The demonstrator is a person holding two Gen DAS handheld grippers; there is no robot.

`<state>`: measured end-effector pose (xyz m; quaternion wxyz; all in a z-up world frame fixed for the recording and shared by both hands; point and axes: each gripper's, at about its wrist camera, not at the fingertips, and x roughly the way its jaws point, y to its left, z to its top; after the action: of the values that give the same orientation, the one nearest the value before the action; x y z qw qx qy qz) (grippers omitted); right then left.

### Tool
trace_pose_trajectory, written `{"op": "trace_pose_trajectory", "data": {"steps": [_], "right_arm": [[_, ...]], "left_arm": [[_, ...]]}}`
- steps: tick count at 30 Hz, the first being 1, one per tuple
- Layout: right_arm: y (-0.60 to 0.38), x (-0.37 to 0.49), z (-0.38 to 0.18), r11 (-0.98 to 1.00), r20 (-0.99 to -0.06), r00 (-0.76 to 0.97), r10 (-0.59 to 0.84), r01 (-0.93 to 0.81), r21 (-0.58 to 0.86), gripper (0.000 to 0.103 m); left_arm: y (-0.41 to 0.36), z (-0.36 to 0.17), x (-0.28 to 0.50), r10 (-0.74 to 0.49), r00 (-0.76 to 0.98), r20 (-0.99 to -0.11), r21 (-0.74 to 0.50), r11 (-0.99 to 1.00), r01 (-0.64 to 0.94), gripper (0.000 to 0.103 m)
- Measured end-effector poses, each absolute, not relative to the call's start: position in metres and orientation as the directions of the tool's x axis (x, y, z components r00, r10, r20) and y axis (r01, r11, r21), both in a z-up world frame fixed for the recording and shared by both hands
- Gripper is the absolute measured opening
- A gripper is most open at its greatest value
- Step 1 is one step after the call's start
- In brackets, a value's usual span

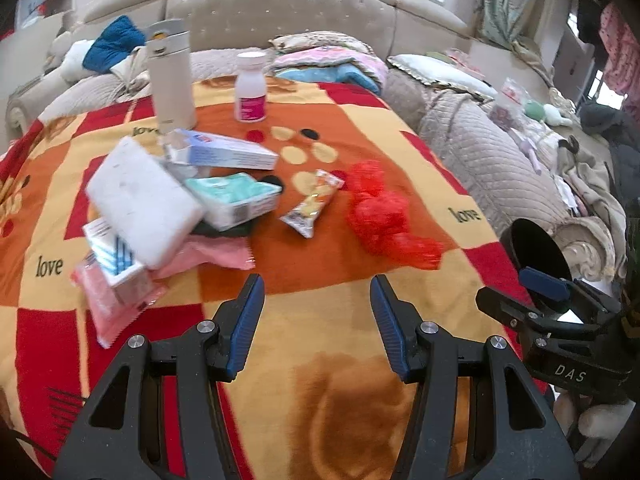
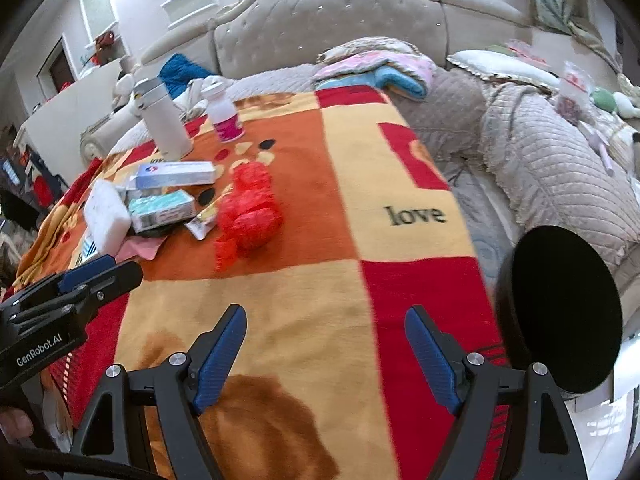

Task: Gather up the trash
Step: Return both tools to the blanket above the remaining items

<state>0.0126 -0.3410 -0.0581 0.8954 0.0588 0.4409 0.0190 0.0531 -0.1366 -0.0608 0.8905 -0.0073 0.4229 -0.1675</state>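
A: Where is the trash?
B: Boxes (image 1: 224, 152), a wrapper (image 1: 310, 206) and a red bag (image 1: 384, 216) lie far on the blanket (image 1: 320, 392).
A: The grippers?
B: Left gripper (image 1: 316, 300) and right gripper (image 2: 326, 330) both hover spread and empty.

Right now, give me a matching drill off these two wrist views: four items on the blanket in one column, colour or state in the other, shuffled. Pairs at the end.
Items
1. plastic bag
2. thermos
3. pill bottle
4. snack wrapper

Descriptions
A. upright, white with a pink label
B. crumpled, red
C. lying flat beside the red bag
D. upright, tall, plain white body

Pairs: 1-B, 2-D, 3-A, 4-C
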Motion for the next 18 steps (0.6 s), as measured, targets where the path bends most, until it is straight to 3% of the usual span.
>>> {"op": "trace_pose_trajectory", "data": {"steps": [13, 18], "right_arm": [[-0.307, 0.042, -0.061, 0.989, -0.795, 0.590, 0.138, -0.046, 0.138, 0.080], [-0.304, 0.067, -0.055, 0.987, -0.791, 0.592, 0.152, -0.044, 0.157, 0.080]], "left_arm": [[-0.063, -0.060, 0.075, -0.256, 0.581, -0.773, -0.190, 0.966, 0.174, 0.054], [-0.034, -0.058, 0.090, -0.291, 0.572, -0.767, -0.283, 0.953, 0.106, 0.054]]}}
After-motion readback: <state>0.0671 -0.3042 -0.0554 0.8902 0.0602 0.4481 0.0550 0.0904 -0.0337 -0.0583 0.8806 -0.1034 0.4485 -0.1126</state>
